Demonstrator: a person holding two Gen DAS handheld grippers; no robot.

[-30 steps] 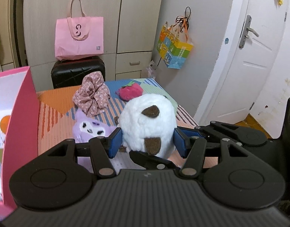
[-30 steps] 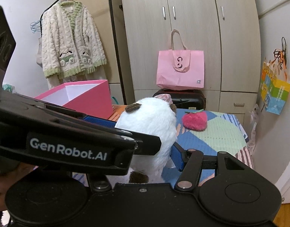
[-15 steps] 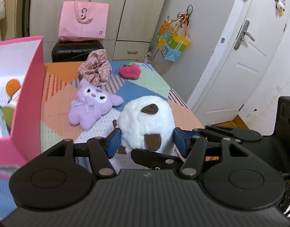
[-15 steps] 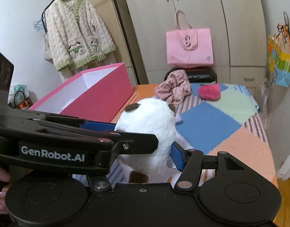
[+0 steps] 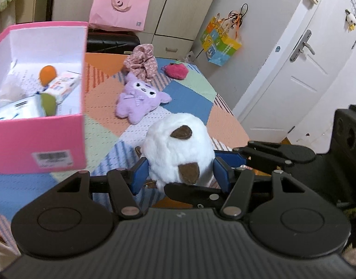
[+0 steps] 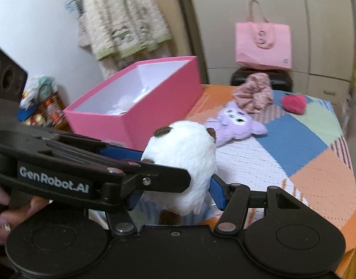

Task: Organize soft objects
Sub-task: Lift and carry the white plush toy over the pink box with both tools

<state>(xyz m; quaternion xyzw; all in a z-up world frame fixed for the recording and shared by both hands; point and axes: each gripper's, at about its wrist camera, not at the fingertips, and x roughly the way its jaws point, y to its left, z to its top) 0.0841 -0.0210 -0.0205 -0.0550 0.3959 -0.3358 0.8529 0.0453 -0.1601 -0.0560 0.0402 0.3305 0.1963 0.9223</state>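
A round white plush [image 5: 178, 148] with brown ears hangs above the patchwork cover, held from two sides. My left gripper [image 5: 180, 174] is shut on it, blue pads [image 5: 139, 174] pressing its flanks. My right gripper [image 6: 178, 191] is shut on the same white plush [image 6: 180, 162]; its right pad [image 6: 218, 193] shows, the other is hidden behind the left gripper's arm [image 6: 96, 169]. The open pink box [image 5: 38, 139] stands to the left, with packets and an orange ball inside. On the cover lie a purple plush [image 5: 140, 97], a floral scrunchie [image 5: 142, 62] and a red strawberry plush [image 5: 176, 71].
The cover's right edge [image 6: 350, 186] drops toward the floor and a white door [image 5: 294, 74]. Behind stand a black suitcase [image 5: 113, 43], a pink tote bag [image 5: 120, 7] and wardrobes. A cardigan [image 6: 122, 23] hangs at the back left. A hand [image 6: 6, 211] grips the left tool.
Both grippers have swung left with the white plush between them. The pink box has come closer and its inside now shows. The purple plush and scrunchie have slid right in the views.
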